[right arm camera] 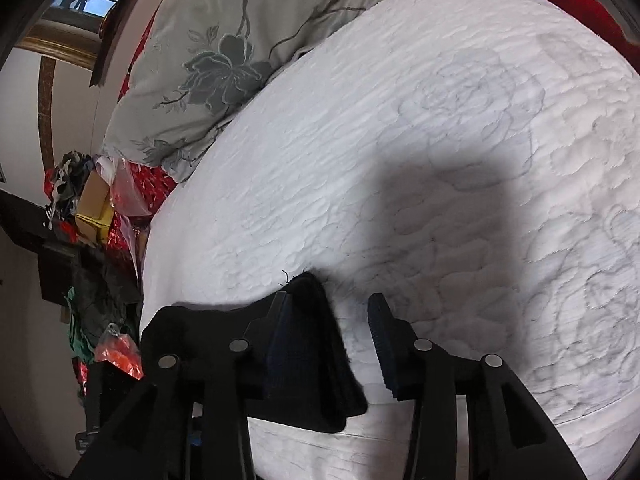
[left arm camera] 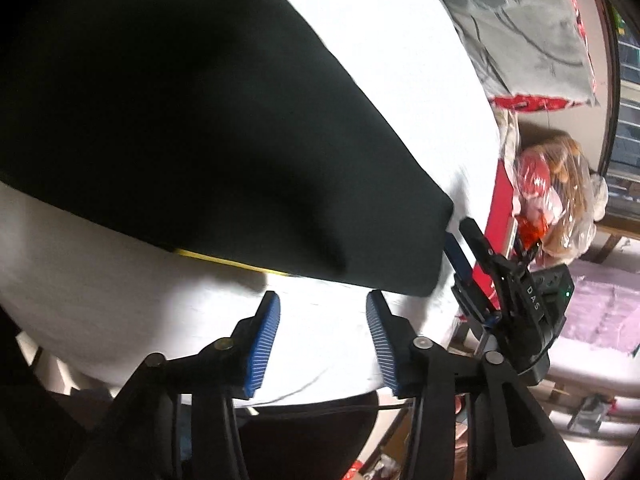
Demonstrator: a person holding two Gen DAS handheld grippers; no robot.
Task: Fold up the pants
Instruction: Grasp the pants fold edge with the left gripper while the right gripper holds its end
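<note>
The black pants [left arm camera: 180,128] lie spread on a white quilted mattress [left arm camera: 380,32], with a thin yellow strip [left arm camera: 216,258] showing under their near edge. My left gripper [left arm camera: 323,312] is open and empty, just short of that edge. My right gripper [left arm camera: 460,236] shows in the left wrist view at the pants' right corner. In the right wrist view my right gripper [right arm camera: 328,320] is open, with a folded corner of the black pants [right arm camera: 320,364] lying between the jaws against the left finger. The mattress [right arm camera: 440,140] stretches ahead of it.
A grey floral pillow [right arm camera: 224,48] lies at the mattress's far end, also seen in the left wrist view [left arm camera: 520,28]. Red bedding, plastic bags [left arm camera: 560,184] and a cardboard box [right arm camera: 94,204] crowd the bedside. The mattress edge runs close below both grippers.
</note>
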